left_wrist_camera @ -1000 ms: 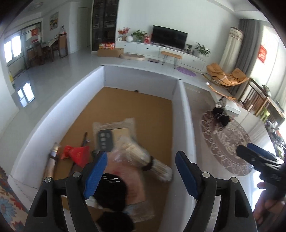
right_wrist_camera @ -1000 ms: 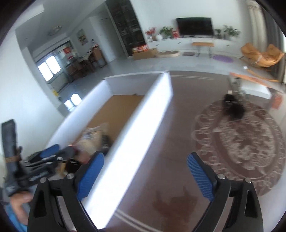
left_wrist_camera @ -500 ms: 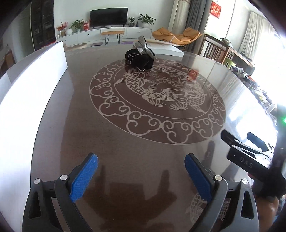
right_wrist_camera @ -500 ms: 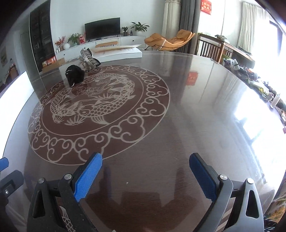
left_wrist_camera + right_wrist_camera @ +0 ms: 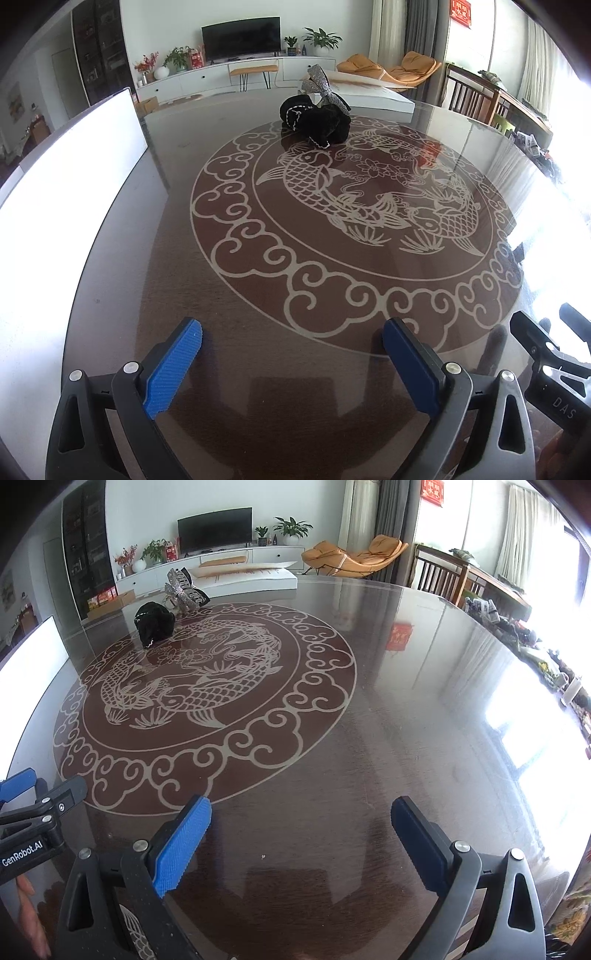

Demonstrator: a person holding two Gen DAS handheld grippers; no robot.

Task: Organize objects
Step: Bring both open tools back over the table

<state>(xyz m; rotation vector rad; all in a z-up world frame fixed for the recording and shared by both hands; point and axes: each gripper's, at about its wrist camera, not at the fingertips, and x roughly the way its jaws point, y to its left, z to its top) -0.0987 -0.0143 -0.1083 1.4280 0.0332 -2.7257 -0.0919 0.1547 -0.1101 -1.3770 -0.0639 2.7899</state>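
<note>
A: How are the grippers seen?
B: The left gripper is spread wide, its jaws having just been opening, and nothing is held between them. The right gripper is likewise spread wide and empty. Both are poised over the bare near part of the worktop.

A: Where are the objects?
B: A black bundle is found at the far edge of the fish pattern, with a silver bow touching it behind. A white box is seen at the left.

I'm reading "GenRobot.AI" on the left gripper body, and "DAS" on the right gripper body. Red wall sign characters aren't reading clearly.
</note>
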